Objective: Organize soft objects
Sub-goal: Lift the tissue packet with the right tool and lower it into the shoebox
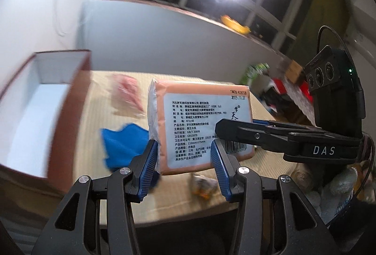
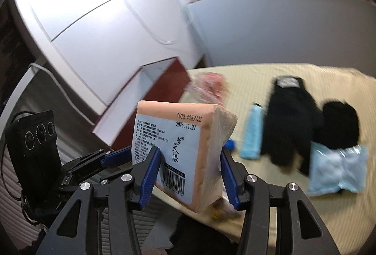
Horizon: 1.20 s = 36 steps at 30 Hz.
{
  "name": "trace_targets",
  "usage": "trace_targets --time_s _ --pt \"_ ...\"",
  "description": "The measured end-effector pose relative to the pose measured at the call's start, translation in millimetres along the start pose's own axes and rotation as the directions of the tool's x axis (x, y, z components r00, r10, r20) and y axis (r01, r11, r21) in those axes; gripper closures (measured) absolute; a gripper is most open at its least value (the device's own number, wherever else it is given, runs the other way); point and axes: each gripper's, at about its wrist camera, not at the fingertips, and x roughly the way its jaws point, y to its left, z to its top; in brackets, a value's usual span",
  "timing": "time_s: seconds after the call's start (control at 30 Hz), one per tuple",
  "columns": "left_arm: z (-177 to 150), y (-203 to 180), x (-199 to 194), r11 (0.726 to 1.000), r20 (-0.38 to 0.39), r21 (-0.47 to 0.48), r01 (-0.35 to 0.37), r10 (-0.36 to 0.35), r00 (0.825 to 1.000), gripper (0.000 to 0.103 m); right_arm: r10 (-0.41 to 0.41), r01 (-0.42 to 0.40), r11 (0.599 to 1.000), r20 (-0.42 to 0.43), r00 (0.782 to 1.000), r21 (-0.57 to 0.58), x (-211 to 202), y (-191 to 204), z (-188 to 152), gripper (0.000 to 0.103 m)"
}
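An orange tissue pack (image 1: 202, 123) with a pale blue label is held in the air above the table's front edge. My left gripper (image 1: 185, 165) is shut on its lower end. My right gripper (image 2: 190, 172) is shut on the same pack (image 2: 178, 144) from the other side; its fingers (image 1: 237, 130) reach in from the right in the left wrist view. An open dark red box (image 1: 77, 99) with a white inside stands at the table's left; it also shows in the right wrist view (image 2: 169, 73).
On the beige table (image 1: 270, 168) lie a blue cloth (image 1: 122, 144), a pink packet (image 1: 129, 90) and a small wrapped item (image 1: 202, 186). The right wrist view shows black gloves (image 2: 289, 125), a black pouch (image 2: 340, 123), a light blue roll (image 2: 252, 135) and a clear-wrapped blue pack (image 2: 338, 168).
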Motion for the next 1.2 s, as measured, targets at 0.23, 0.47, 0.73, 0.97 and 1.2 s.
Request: trace_targets --time_s 0.23,0.47,0.73,0.97,1.2 --pt "3.3 48.7 -43.1 0.992 0.076 -0.069 -0.107 0.112 0.991 0.058 0.077 -0.081 0.990 -0.039 0.996 -0.113 38.4 64.4 33.0 0.056" --pt "3.8 94.7 -72.4 0.969 0.117 -0.140 -0.202 0.219 0.969 0.058 0.130 -0.146 0.967 -0.089 0.988 -0.210 81.5 124.0 56.4 0.056" --pt "0.4 132.0 -76.2 0.940 0.108 -0.207 -0.270 0.296 0.949 0.058 0.162 -0.201 0.945 -0.166 0.973 -0.256 136.7 164.5 70.1 0.056" --pt "0.8 157.0 -59.0 0.915 0.067 -0.241 -0.324 0.349 0.935 0.058 0.139 -0.202 0.936 -0.226 0.964 -0.288 180.5 177.9 75.6 0.056" --pt "2.8 163.6 -46.0 0.898 0.031 -0.218 -0.382 0.398 0.917 0.058 0.127 -0.203 0.936 -0.262 0.957 -0.287 205.5 178.9 78.6 0.056"
